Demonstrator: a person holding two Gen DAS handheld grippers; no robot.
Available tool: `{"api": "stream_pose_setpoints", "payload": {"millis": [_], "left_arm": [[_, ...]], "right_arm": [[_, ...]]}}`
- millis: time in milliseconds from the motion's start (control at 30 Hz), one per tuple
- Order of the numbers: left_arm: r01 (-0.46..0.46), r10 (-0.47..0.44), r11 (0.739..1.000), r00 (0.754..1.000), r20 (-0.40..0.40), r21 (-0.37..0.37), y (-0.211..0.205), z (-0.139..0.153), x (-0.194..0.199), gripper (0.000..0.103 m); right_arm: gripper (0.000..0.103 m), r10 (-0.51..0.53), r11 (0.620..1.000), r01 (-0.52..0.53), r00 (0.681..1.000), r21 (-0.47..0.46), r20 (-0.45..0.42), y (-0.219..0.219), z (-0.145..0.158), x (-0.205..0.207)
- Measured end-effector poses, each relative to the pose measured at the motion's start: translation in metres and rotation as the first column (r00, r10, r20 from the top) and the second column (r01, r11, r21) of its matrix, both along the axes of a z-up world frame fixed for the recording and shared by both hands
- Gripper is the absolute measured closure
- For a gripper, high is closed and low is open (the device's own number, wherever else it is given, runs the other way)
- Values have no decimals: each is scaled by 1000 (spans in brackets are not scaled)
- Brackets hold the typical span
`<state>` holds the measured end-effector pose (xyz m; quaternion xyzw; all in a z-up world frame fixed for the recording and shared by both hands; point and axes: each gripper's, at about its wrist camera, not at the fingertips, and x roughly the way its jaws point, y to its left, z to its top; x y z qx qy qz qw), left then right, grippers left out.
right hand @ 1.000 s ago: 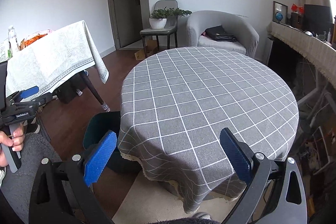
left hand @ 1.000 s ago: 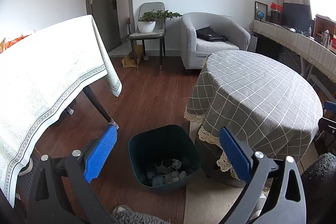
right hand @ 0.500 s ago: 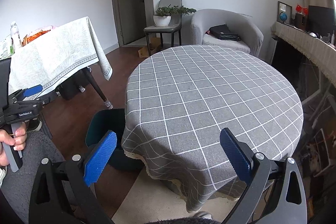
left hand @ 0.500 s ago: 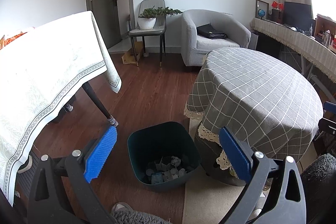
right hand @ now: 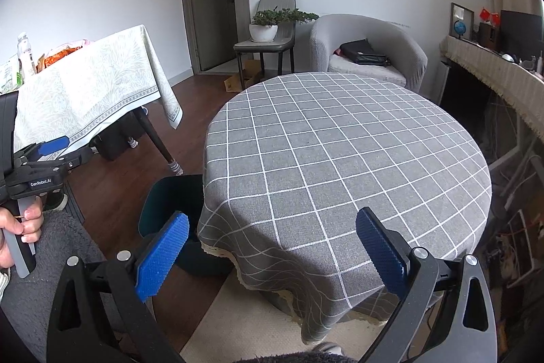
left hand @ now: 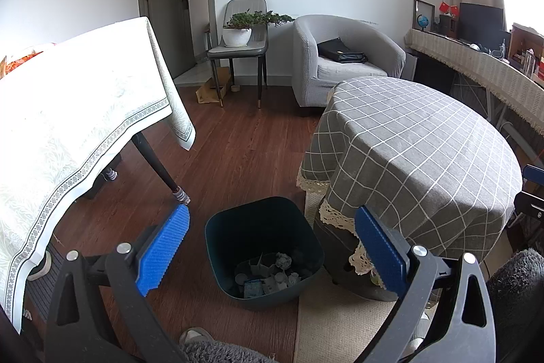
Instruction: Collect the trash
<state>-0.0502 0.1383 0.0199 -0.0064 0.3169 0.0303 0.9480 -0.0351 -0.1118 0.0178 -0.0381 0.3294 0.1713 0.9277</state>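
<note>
Left gripper (left hand: 270, 247) hangs above the floor, jaws wide apart and empty, aimed down at the bin (left hand: 263, 249) holding the trash (left hand: 268, 274). Right gripper (right hand: 272, 247) spread apart, empty, over the round surface (right hand: 340, 159).

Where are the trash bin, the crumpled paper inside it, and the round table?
trash bin (left hand: 217, 227), left wrist view, on its left rim.
crumpled paper (left hand: 283, 260), left wrist view, on the ball's middle.
round table (right hand: 340, 152), right wrist view, on the bare checked cloth top.
</note>
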Motion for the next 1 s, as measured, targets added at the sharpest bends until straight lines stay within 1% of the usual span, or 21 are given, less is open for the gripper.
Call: {"api": "stream_pose_setpoints", "payload": {"millis": [1000], "left_arm": [[11,-11,1000,1000,0,3,-1,-1,-3,3]], "right_arm": [[3,5,1000,-5,1000,-17,-5,3,-2,0]]}}
